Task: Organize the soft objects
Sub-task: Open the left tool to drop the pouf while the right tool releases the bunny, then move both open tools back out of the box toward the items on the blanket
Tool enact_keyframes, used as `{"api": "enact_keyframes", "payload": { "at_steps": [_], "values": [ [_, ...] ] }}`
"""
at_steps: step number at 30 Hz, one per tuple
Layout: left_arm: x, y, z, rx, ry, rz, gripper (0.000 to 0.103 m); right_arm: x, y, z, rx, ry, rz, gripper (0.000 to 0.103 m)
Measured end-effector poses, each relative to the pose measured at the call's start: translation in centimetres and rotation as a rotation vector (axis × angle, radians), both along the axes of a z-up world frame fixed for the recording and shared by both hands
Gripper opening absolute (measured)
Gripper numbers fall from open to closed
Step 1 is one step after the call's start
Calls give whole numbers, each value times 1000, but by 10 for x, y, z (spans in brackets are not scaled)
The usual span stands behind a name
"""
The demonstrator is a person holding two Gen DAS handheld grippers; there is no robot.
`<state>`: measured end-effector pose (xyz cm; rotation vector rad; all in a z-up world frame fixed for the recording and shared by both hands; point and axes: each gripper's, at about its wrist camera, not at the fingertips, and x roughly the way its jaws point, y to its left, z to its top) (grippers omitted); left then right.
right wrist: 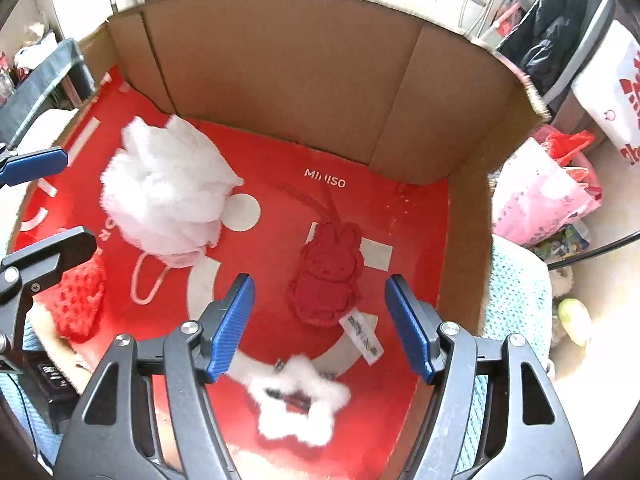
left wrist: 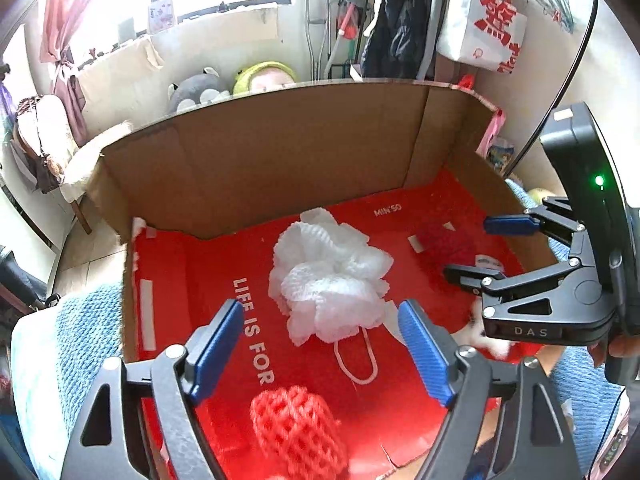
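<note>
Cardboard box (right wrist: 280, 80), walls up on the far and side edges, floor lined with a red printed paper bag (right wrist: 400, 220). Left tongs (left wrist: 322, 354) spread wide, nothing between the blue pads, hanging over the near part of the box with the white mesh bath pouf (left wrist: 328, 280) just ahead of the tips and the red foam net (left wrist: 298, 432) low between and below the fingers. Right tongs (right wrist: 320, 330) also wide apart and holding nothing, poised above the red bunny-shaped plush (right wrist: 326, 276), which lies flat on the bag with its white label toward the camera. White fluffy star (right wrist: 298, 402) sits nearest the right wrist, just beside the plush label. Pouf lies left of the plush, well apart; its cord loop (right wrist: 146, 280) trails toward the net
</note>
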<state>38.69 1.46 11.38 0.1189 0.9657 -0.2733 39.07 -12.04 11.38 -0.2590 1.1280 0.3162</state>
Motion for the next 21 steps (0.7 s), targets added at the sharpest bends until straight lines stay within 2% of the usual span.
{"api": "enact_keyframes", "payload": {
  "at_steps": [4, 7, 11, 14, 21],
  "values": [
    [-17, 5, 17, -16, -34, 13, 89, -18, -2, 22, 24, -38, -7, 67],
    [-32, 8, 28, -20, -61, 21, 92, -34, -7, 43, 49, -72, -10, 73],
    [-59, 11, 47, -43, -110, 36, 102, -55, -16, 69, 98, -126, -14, 75],
    [-83, 16, 64, -77, -158, 51, 103, -73, -27, 83, 137, -173, -20, 83],
    [-134, 23, 83, -131, -239, 70, 103, -122, -40, 111, 198, -259, -27, 85]
  ]
}}
